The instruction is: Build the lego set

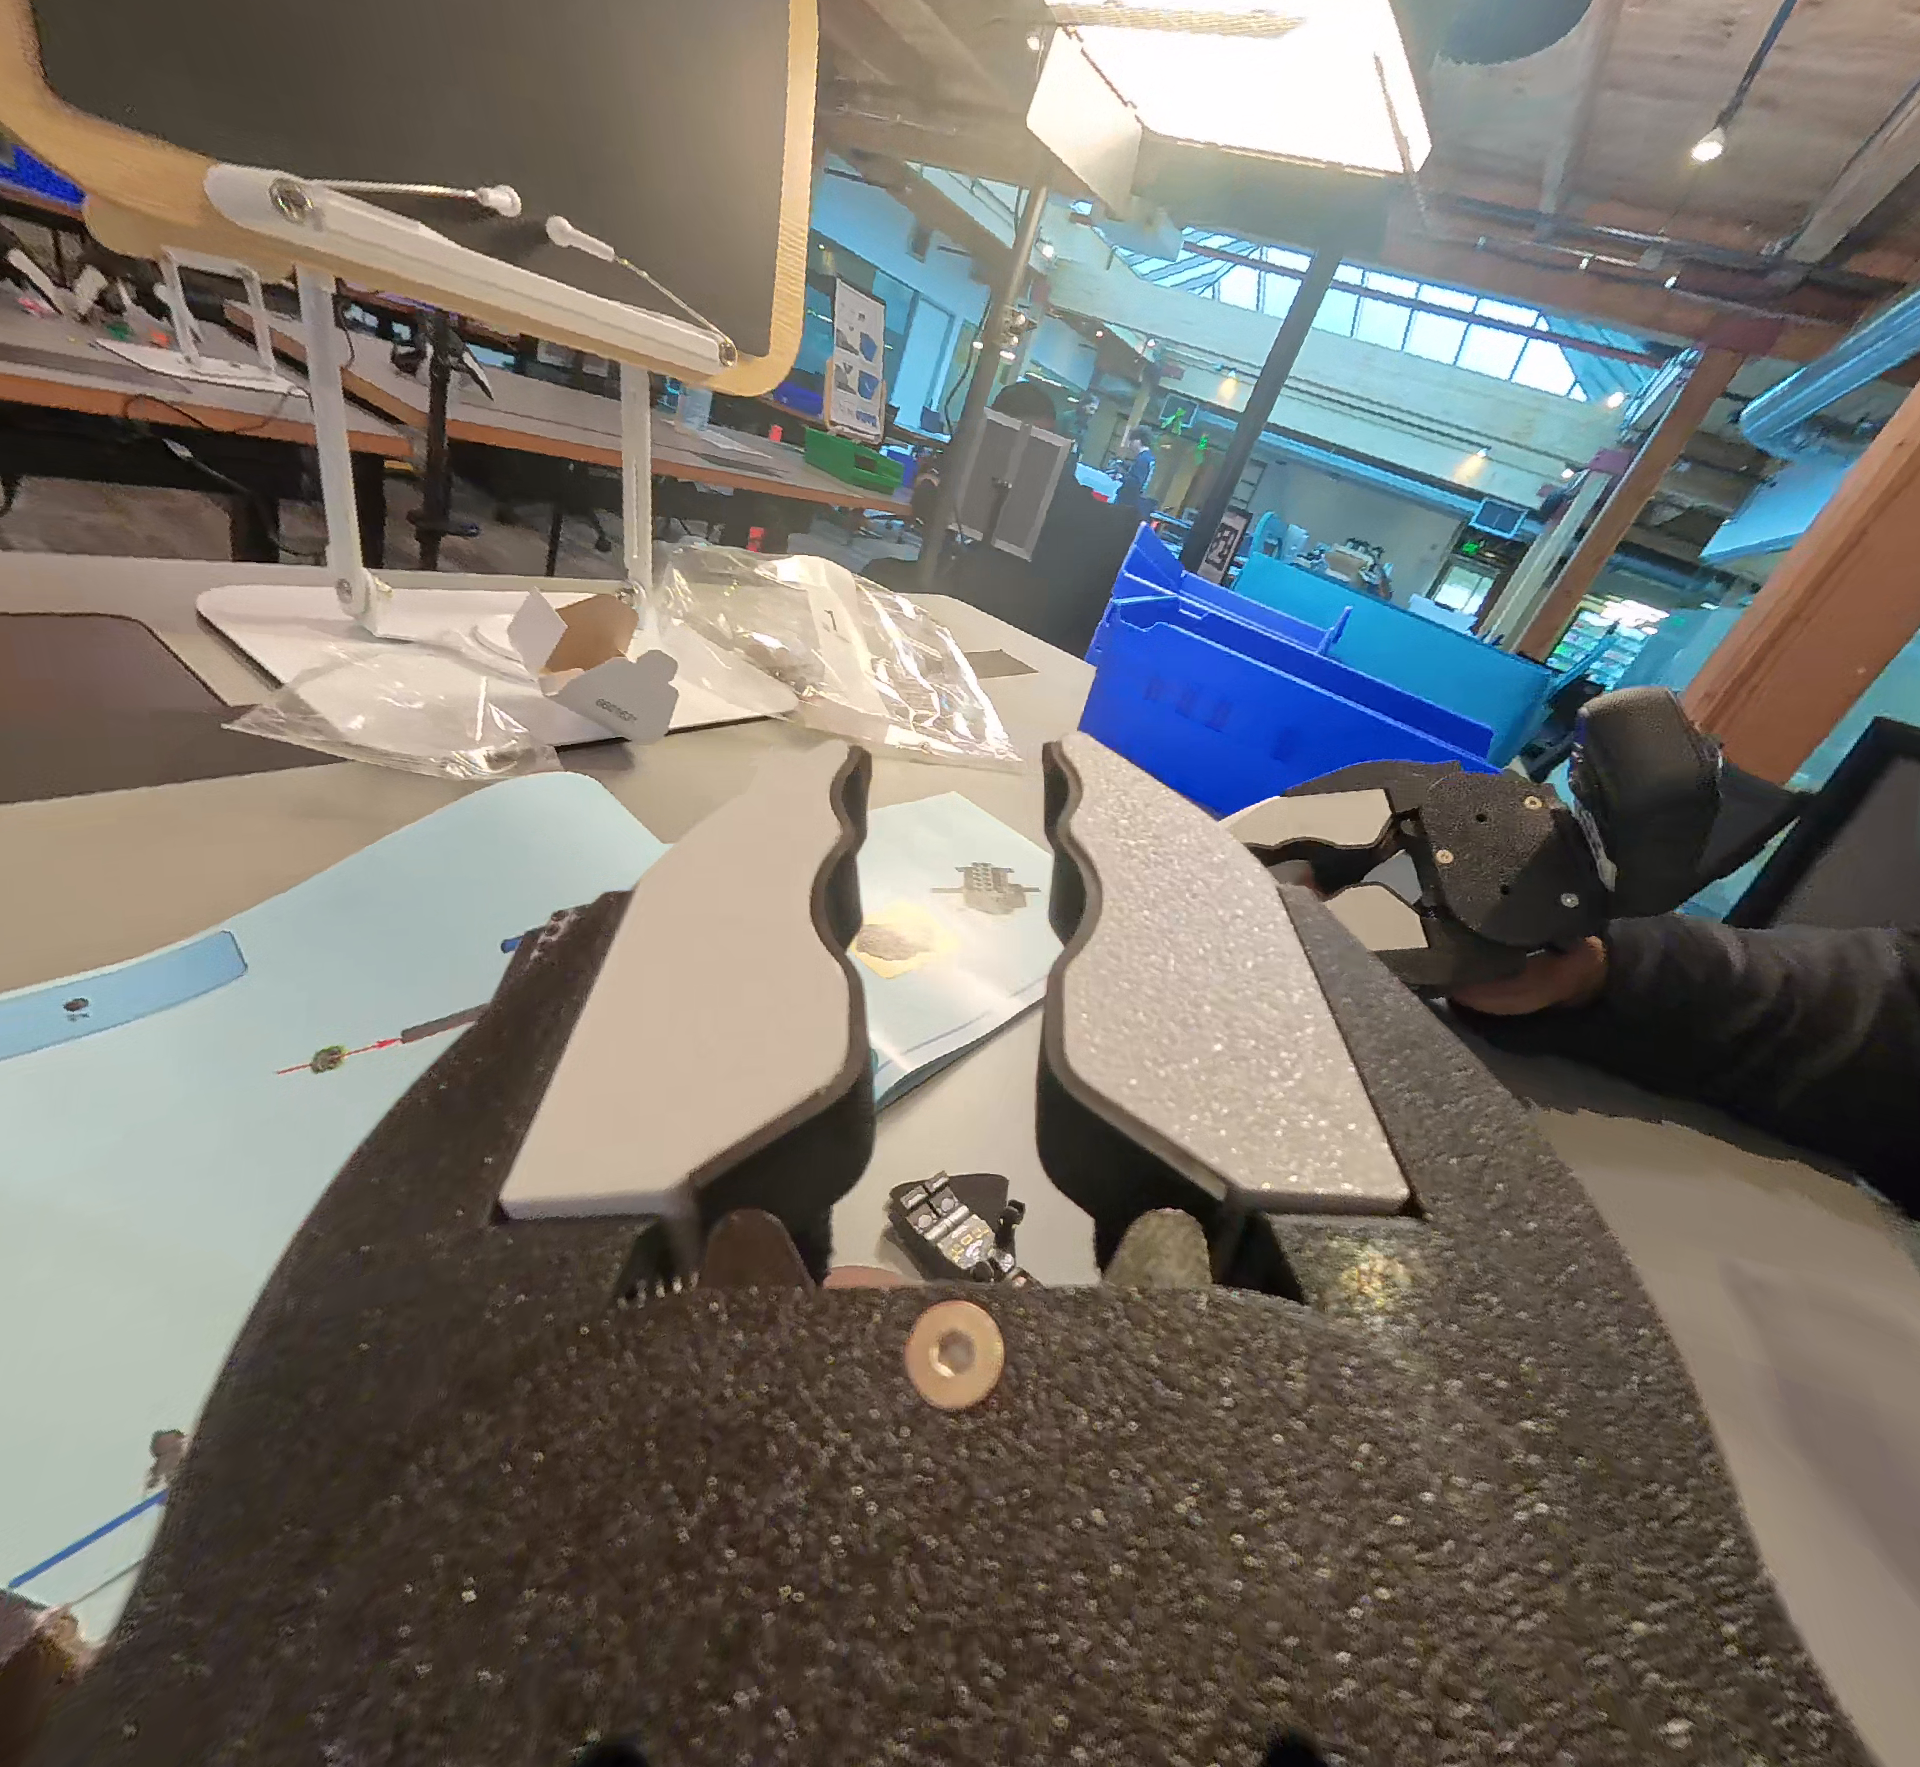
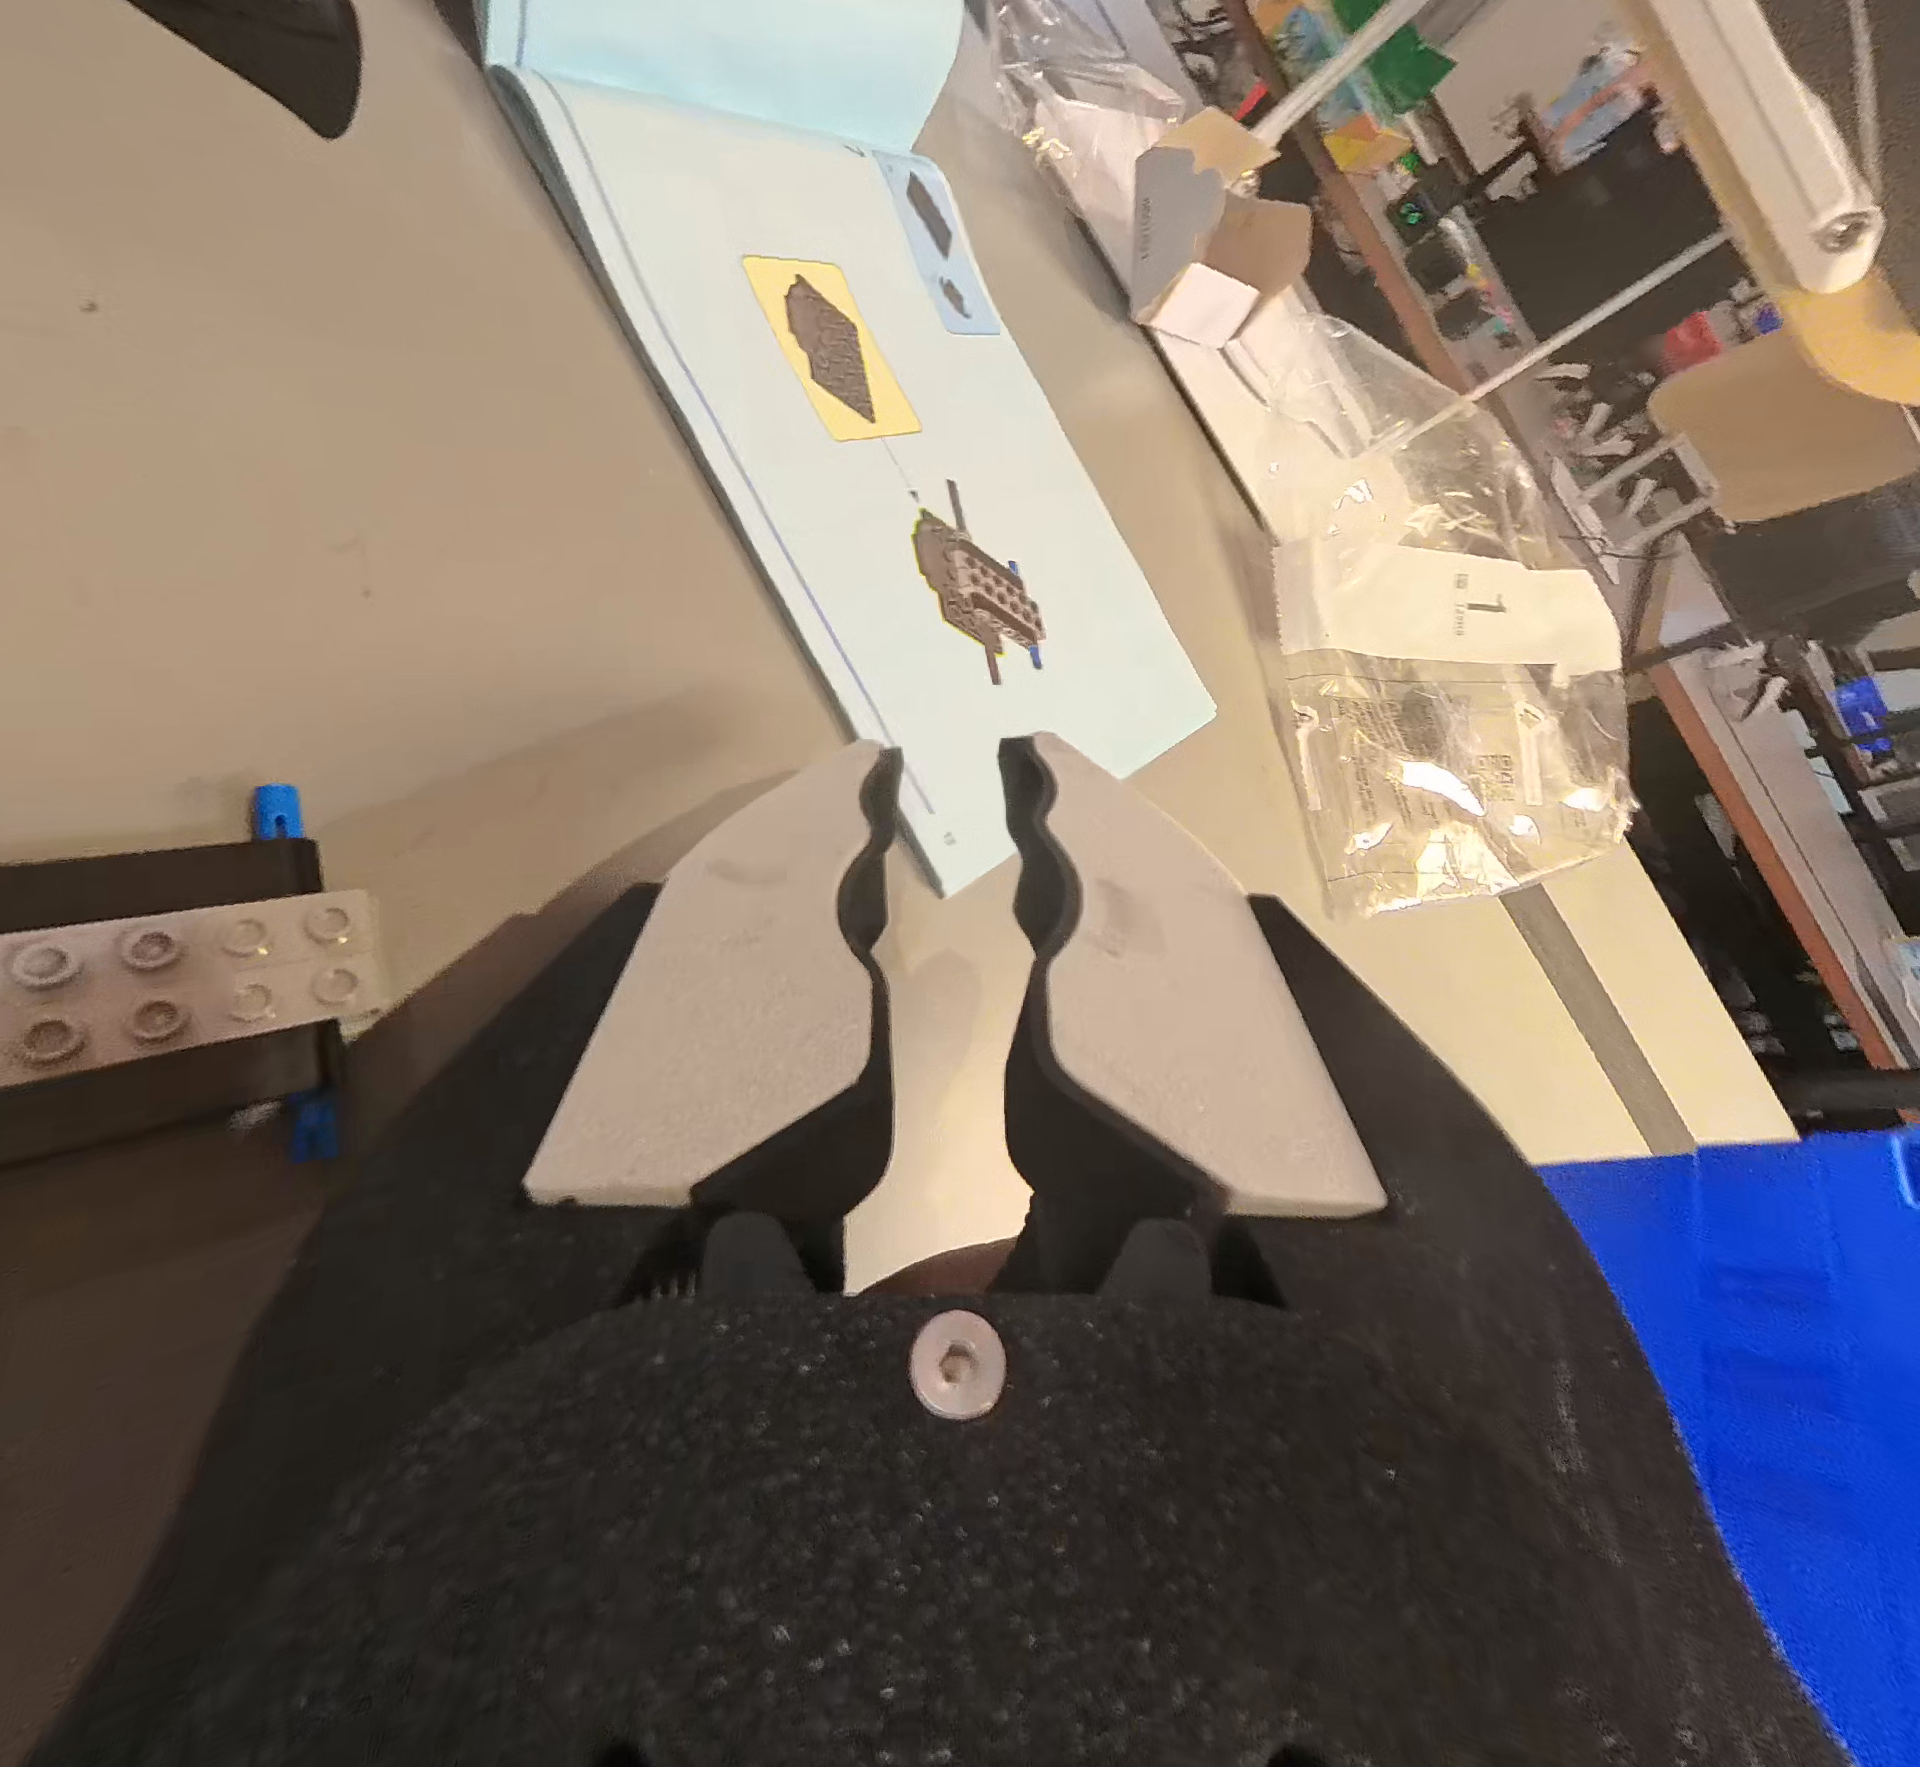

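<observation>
Landmark: the open pale-blue paper instruction booklet [image 2: 935, 491] lying flat on the grey tabletop [image 2: 312, 470]. Left gripper [image 1: 951, 782] hovers above the booklet's near edge, jaws parted, nothing between the pads, only the printed page showing through the gap. Right gripper [image 2: 945, 761] hangs over the booklet's near corner, jaws narrower but also apart and bare; in the left wrist view it sits off to the booklet's right, held by a hand in a dark sleeve [image 1: 1714, 1011]. Small dark-grey-and-black studded brick assembly [image 1: 961, 1224] rests on the table on the near side of the booklet, below the left gripper's fingers, untouched. A light-grey studded plate on a black block with blue pins [image 2: 177, 979] lies left of the booklet's near corner in the right wrist view; whether it is the same assembly, cannot tell. Beyond the booklet: crumpled clear plastic bags [image 2: 1455, 730], a small opened white cardboard box [image 2: 1205, 263], a white stand [image 1: 343, 470] carrying a dark panel. Blue plastic bin [image 1: 1299, 678] to the booklet's right. Handling guess: the brick assembly looks light, stiff, smooth plastic, may pop apart if squeezed unevenly; best pinched across the flat long sides, not the studs.
</observation>
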`<state>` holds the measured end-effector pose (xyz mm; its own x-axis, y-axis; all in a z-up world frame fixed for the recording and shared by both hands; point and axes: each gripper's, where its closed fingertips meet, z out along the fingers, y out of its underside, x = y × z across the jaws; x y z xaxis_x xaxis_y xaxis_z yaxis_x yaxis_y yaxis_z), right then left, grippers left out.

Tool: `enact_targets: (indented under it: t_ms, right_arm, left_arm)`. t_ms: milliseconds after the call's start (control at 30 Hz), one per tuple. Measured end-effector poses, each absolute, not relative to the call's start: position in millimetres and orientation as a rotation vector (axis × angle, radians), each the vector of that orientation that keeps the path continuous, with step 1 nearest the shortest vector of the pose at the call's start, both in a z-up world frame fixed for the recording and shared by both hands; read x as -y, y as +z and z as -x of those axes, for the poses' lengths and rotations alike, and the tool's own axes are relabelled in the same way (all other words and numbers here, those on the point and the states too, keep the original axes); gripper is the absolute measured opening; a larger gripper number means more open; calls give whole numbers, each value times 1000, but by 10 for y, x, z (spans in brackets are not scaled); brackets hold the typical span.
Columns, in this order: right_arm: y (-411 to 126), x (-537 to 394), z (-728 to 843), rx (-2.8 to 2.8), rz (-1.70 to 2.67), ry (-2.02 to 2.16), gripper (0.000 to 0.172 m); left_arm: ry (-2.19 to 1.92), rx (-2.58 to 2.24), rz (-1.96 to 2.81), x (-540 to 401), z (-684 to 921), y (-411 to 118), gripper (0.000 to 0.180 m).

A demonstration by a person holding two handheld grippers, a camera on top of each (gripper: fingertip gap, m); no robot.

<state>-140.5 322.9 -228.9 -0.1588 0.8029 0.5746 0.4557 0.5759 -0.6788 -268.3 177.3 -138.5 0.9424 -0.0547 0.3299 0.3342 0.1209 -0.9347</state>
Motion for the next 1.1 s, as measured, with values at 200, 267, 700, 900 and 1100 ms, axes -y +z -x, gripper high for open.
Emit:
enact_targets:
  t_ms: [200, 267, 700, 900, 1100]
  right_arm:
    - [-2124, -3260, 1217, 1690, 1102, 537, 20]
    - [-2149, -3258, 1109, 1713, 1128, 561, 20]
    - [-2235, -3238, 484, 1837, 1056, 599, 21]
    - [-2287, -3251, 360, 1872, 973, 532, 21]
    - [-2307, -3279, 336, 1884, 968, 520, 21]
  left_arm:
    - [-342, 261, 1430, -1785, 2695, -1412, 33]
    - [-346, 259, 1432, -1780, 2664, -1414, 33]
    - [-245, 244, 1491, -1880, 2405, -1447, 31]
    - [-226, 231, 1513, -1946, 2316, -1460, 30]
    - [-251, 218, 1536, -2015, 2247, -1483, 30]
